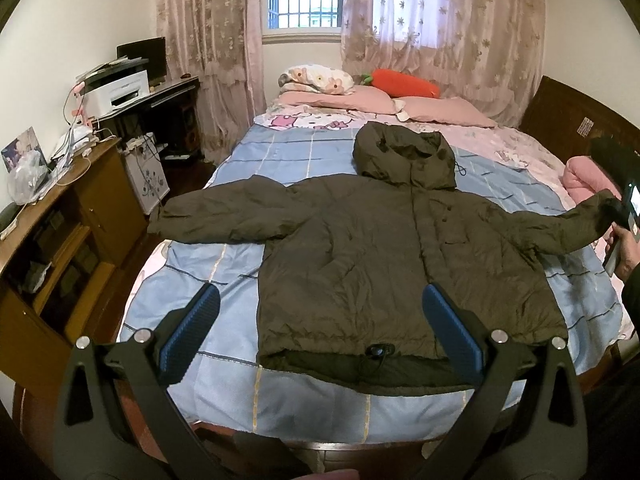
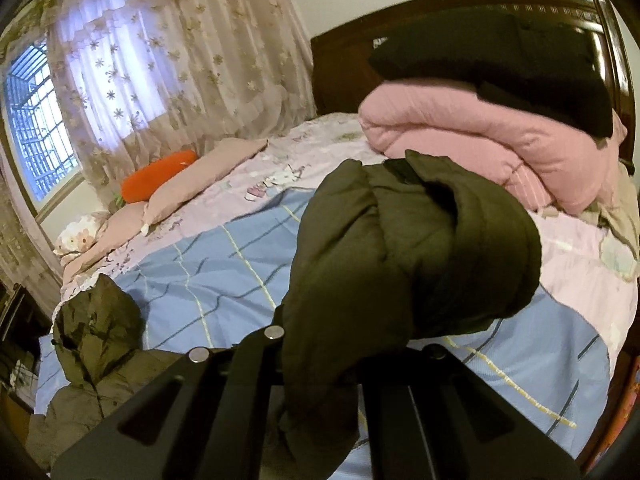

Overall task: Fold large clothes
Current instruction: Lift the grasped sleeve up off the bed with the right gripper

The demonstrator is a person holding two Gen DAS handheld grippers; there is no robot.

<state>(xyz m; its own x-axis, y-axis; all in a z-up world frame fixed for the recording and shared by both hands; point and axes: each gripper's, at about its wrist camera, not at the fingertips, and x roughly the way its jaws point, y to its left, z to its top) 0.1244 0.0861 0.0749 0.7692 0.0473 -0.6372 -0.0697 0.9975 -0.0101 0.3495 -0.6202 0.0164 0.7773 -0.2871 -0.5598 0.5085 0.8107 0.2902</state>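
Note:
An olive hooded jacket [image 1: 380, 260] lies face up on the bed [image 1: 224, 384], hood [image 1: 404, 156] toward the pillows and left sleeve [image 1: 216, 216] stretched out flat. My left gripper [image 1: 320, 296] hovers open over the jacket's hem, its blue pads [image 1: 208, 320] wide apart with nothing between them. At the right edge, a hand holds my right gripper [image 1: 624, 216], which lifts the right sleeve off the bed. In the right wrist view the right gripper [image 2: 344, 360] is shut on the sleeve cuff [image 2: 420, 248]; the fabric bunches up and hides its fingertips. The hood [image 2: 96, 320] shows at lower left.
A folded pink quilt [image 2: 500, 140] with a black garment [image 2: 500, 64] on top sits by the dark headboard [image 2: 340, 60]. Pillows and an orange plush [image 1: 400, 82] lie under the window. A wooden cabinet [image 1: 60, 232] and a desk with a printer [image 1: 116, 92] line the bed's left side.

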